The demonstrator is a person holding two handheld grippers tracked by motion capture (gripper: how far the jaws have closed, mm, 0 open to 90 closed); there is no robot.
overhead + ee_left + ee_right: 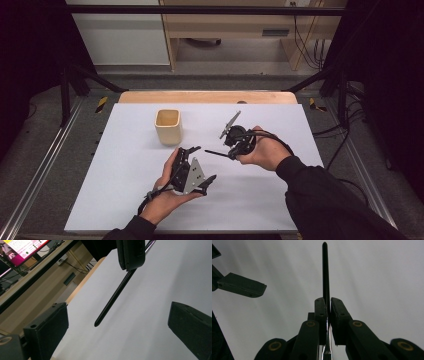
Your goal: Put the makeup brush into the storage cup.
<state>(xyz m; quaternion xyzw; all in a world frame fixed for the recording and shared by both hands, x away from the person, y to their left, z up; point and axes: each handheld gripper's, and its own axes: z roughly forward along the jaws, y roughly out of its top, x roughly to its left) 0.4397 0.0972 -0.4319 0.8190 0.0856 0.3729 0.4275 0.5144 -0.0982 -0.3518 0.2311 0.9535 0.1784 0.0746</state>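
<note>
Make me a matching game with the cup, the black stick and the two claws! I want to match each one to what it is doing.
Things:
1. cup
2. black stick
3. left claw
4. right claw

States:
A. jaws wide apart, nothing between them
B. pinched in a claw, sticking out past its tips
C. standing alone on the white table, hollow side up
D. jaws squeezed together on something thin

Pairs: 1-C, 2-B, 3-A, 4-D

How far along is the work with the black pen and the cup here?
Done: the right hand-held gripper is shut on the black pen, lifted off the white table. In hand: the left hand-held gripper faces its tip, jaws open. Left: the cup looks empty.
</note>
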